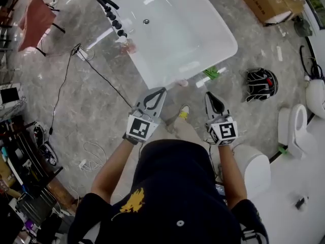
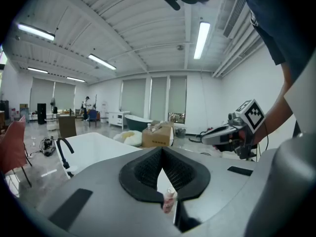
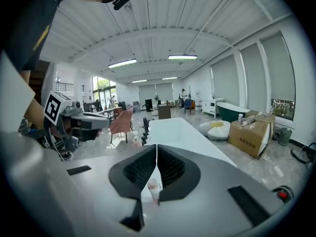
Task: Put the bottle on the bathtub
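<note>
Head view: bottle [image 1: 182, 83] on bathtub [image 1: 203, 34] rim, beyond left tool [image 1: 163, 90], right tool [image 1: 208, 93].

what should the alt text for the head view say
A small pink bottle stands on the near rim of a white bathtub, seen from above. Just in front of it the person holds the left gripper and right gripper, both shut and empty, over a grey stone floor.
</note>
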{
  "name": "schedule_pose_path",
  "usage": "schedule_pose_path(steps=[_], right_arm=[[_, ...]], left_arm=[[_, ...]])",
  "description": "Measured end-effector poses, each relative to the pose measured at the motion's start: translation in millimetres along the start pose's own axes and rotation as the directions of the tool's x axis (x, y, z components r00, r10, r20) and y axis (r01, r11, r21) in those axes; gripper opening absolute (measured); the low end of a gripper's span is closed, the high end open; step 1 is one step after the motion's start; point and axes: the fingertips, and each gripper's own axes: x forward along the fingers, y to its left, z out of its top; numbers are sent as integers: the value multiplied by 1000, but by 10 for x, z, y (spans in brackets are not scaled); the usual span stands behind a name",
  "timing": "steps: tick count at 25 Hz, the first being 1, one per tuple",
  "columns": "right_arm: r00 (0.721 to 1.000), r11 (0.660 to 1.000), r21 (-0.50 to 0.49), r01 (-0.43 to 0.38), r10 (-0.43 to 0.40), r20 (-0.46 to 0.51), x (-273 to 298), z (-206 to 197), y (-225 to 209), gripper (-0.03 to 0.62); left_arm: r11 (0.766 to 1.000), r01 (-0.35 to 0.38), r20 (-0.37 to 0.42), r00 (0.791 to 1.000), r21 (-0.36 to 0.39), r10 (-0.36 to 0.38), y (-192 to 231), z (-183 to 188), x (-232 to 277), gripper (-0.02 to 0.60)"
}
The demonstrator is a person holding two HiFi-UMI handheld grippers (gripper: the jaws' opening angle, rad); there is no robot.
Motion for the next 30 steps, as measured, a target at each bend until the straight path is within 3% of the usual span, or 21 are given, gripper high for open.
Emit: schedule_pose_path(steps=[5,11,21,30], right_arm=[[996,999,-17,40,-39,82,-368,461,94,0],[976,989,-13,145,-141,167,-839,702,8,0],[970,984,-11,177,-172,173,-1000,711,124,0],[967,982,-27,189,-181,177,-1021,761,139,0]], left_arm=[[999,29,65,997,31,-31,-118,457,-206,18],[998,33,132,990,48,-39,-213,776,-354,18],[993,67,157,984,102,-83,-301,863,-416,18],[996,41,158,986,77,-53,-203,883,-472,18]])
